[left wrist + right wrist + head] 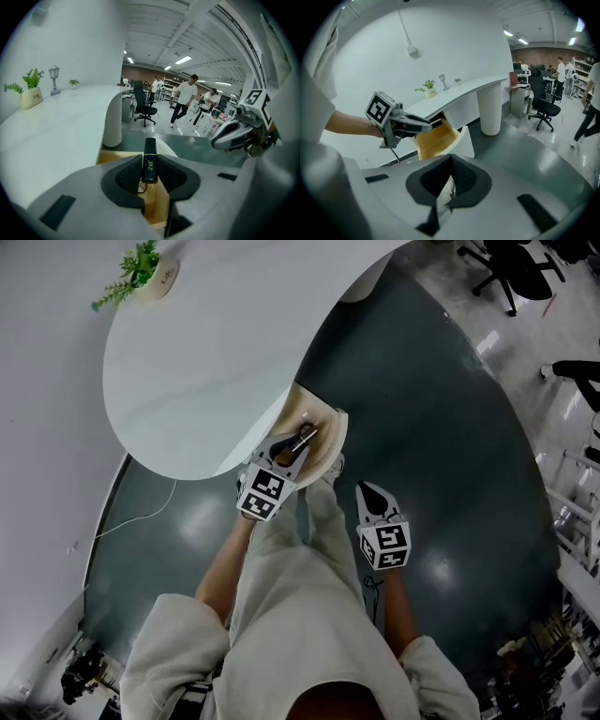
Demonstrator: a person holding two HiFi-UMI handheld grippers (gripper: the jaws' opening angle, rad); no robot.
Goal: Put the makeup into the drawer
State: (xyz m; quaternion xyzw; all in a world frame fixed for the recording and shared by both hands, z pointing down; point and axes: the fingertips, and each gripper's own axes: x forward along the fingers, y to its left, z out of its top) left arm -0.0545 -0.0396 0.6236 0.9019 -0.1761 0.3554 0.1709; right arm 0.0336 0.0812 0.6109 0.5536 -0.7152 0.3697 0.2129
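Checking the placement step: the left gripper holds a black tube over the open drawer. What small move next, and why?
Probably lower the left gripper slightly into the drawer: its jaws clamp the black tube above the wooden floor.

Your left gripper (pixel 296 442) is out ahead and tilted down, bare forearm extended, jaws clamped on a black makeup tube (pixel 149 161). Your right gripper (pixel 368 491) is lower, to its right, also tilted down, jaws closed tip to tip.
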